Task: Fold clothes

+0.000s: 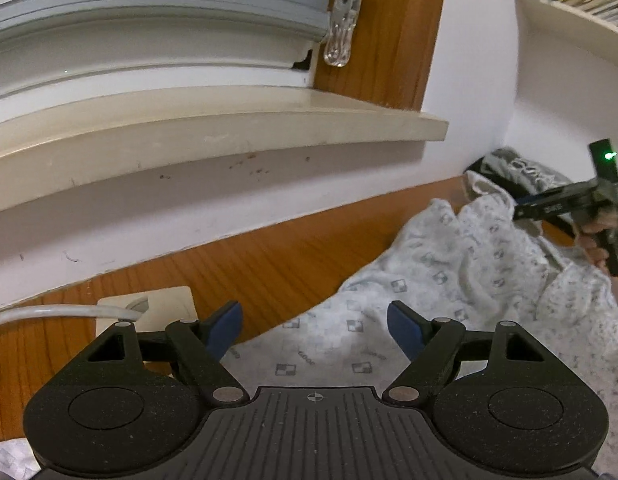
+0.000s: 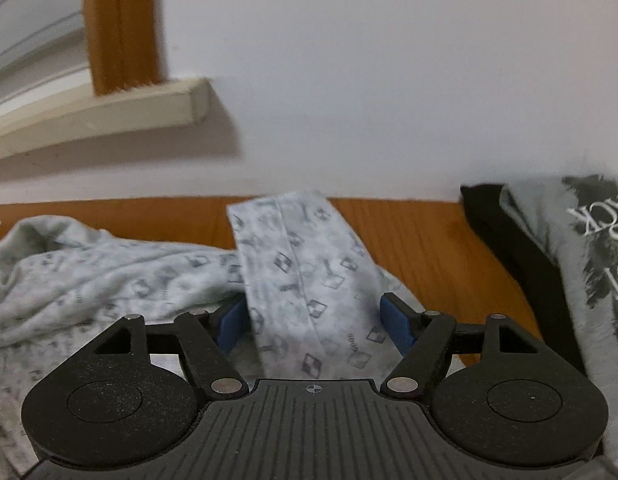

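I see the pale grey printed garment (image 2: 109,276) spread on the wooden tabletop (image 1: 269,248), under the white wall (image 2: 349,80). To its right lies the grey T-shirt with white lettering (image 2: 589,264), against that wall. Behind and left, the cream window sill (image 1: 229,128) juts out above a beige wall socket (image 1: 165,304).

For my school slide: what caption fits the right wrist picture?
Right gripper open around a strip of patterned grey cloth on the wooden table.
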Action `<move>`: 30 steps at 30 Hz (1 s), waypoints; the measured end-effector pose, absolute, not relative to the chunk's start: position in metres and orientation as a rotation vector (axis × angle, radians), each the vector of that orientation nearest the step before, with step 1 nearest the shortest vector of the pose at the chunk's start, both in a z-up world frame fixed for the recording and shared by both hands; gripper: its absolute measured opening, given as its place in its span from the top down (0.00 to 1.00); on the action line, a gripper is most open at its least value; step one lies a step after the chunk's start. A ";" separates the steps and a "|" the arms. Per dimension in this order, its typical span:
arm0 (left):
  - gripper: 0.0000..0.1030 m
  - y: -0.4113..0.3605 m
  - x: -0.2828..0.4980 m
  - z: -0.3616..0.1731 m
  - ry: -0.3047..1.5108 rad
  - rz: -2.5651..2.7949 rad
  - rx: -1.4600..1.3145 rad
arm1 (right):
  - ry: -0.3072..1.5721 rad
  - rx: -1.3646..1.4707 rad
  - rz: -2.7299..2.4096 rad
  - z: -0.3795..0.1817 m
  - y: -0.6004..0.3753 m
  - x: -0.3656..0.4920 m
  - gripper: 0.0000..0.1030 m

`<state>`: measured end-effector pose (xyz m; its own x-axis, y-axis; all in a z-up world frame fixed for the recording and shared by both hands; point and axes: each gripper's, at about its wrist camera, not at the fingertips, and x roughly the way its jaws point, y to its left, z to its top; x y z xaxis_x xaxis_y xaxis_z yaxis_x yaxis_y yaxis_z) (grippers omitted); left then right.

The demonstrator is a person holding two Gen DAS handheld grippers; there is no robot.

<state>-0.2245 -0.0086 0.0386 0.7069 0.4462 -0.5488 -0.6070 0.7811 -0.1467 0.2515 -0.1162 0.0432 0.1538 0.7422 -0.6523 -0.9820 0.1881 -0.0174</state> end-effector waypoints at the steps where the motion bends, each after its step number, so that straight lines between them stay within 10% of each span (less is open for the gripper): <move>1: 0.20 -0.009 -0.226 0.039 0.513 0.596 -0.332 | 0.588 -0.492 1.320 0.043 -0.117 0.254 0.51; 2: 0.20 -0.009 -0.226 0.039 0.513 0.593 -0.334 | 0.595 -0.478 1.324 0.044 -0.119 0.256 0.74; 5: 0.20 -0.008 -0.226 0.039 0.512 0.587 -0.340 | 0.529 -0.436 1.290 0.064 -0.141 0.255 0.89; 19: 0.20 -0.006 -0.231 0.039 0.486 0.580 -0.363 | 0.172 -0.314 1.009 0.244 -0.396 0.214 0.94; 30: 0.20 -0.007 -0.231 0.039 0.491 0.583 -0.356 | 0.332 -0.387 1.079 0.194 -0.420 0.183 0.78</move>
<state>-0.2307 -0.0069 0.0390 0.7267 0.4340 -0.5325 -0.5986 0.7804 -0.1809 0.1829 -0.4201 0.1945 0.4348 0.7837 -0.4437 -0.8976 0.4170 -0.1430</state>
